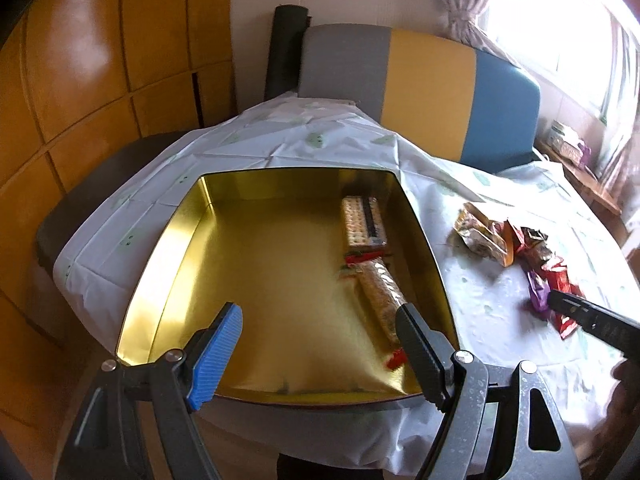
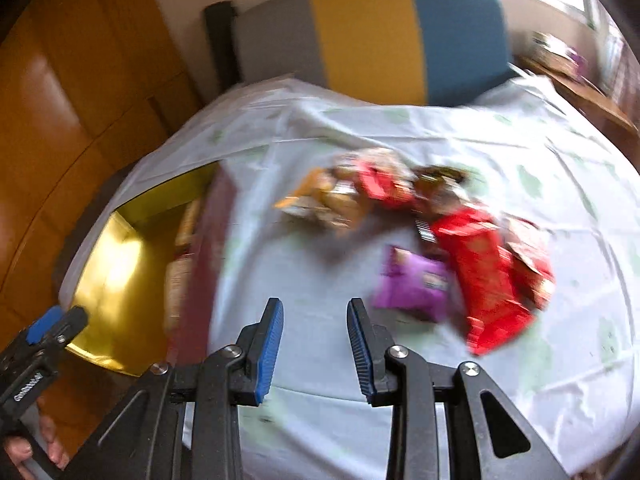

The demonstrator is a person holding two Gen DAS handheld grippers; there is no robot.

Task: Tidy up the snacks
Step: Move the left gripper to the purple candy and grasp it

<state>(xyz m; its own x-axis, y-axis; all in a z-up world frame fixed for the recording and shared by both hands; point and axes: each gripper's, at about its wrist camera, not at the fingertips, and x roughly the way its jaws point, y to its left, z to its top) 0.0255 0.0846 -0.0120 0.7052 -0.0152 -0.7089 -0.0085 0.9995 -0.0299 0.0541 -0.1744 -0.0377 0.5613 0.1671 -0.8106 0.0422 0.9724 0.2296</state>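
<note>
A square gold tin (image 1: 168,240) sits on the white tablecloth (image 1: 480,320). Two long cracker packs (image 1: 364,222) (image 1: 382,292) lie along its right side. My left gripper (image 1: 320,312) hovers over the tin's near part, jaws wide open and empty. To the right of the tin lies a loose pile of snack packets (image 1: 520,248). The right wrist view is blurred but shows a purple packet (image 2: 412,280), a long red packet (image 2: 484,272) and orange packets (image 2: 328,200). My right gripper (image 2: 315,304) is over bare cloth just short of the purple packet, with a narrow empty gap between its jaws.
A chair with a grey, yellow and blue back (image 1: 428,80) stands behind the table. Wooden cabinet doors (image 1: 80,80) fill the left. A sill with small items (image 1: 568,144) runs under the bright window. A person's hand (image 2: 24,448) grips the left gripper's handle.
</note>
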